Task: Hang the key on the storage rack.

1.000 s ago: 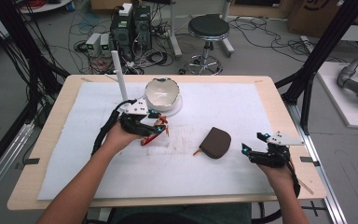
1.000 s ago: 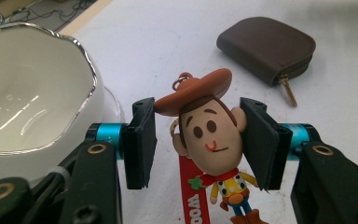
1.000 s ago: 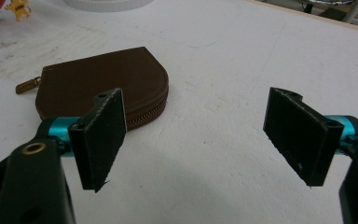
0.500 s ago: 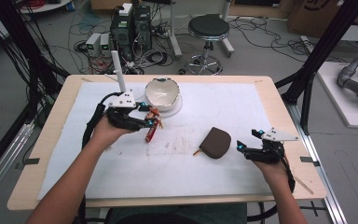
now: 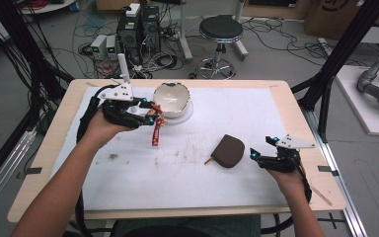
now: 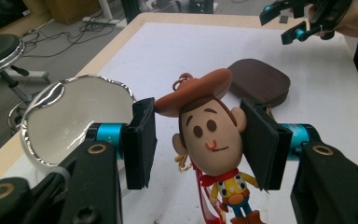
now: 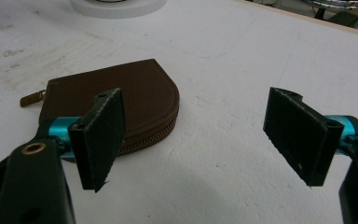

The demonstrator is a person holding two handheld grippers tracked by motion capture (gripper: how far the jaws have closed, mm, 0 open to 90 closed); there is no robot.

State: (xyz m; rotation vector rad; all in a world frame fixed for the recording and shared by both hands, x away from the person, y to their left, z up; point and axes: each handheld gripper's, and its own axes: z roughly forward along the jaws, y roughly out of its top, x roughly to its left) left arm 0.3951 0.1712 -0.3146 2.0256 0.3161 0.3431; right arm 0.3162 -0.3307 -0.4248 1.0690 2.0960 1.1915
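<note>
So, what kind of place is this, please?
Probably a lab or workshop for recording data: cables and computers crowd the floor behind the table, beside a stool, with black frame poles around.

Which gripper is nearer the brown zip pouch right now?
Right. The right gripper sits just beside the brown zip pouch, jaws open and apart from it. The left gripper is across the table by the white bowl, around a cowboy doll keychain.
</note>
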